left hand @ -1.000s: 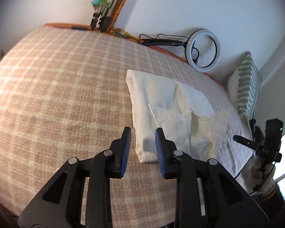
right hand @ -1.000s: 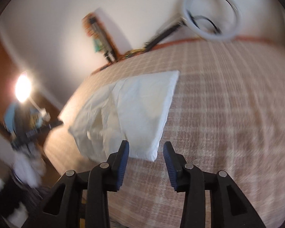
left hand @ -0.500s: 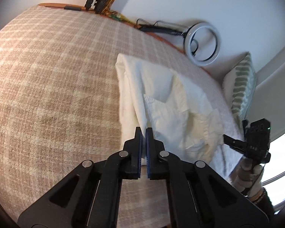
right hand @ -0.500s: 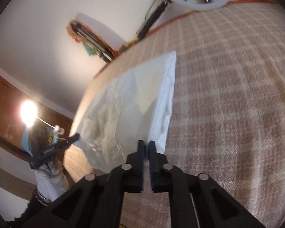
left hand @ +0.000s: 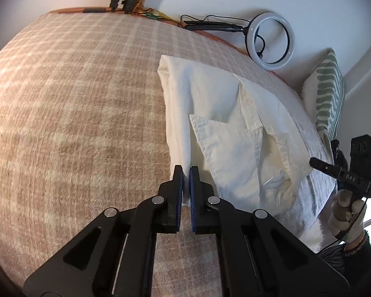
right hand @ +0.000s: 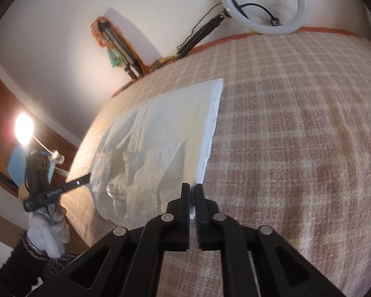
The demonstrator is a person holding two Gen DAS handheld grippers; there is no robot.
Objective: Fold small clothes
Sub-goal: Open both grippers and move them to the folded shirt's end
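So I have both grippers pinching the cream garment (left hand: 210,104), which lies flat on the checked bed cover (left hand: 74,123). My left gripper (left hand: 186,173) has its fingers pressed on one near corner, and my right gripper (right hand: 192,193) has its fingers pressed on the other near corner. I hold two corners so, I think, I can lift that edge and fold it over evenly. A striped pillow (left hand: 330,91) sits close by one side. A ring light (right hand: 263,2) leans on the wall, well away.

Cream garment (left hand: 225,128) on plaid bed (left hand: 74,113).
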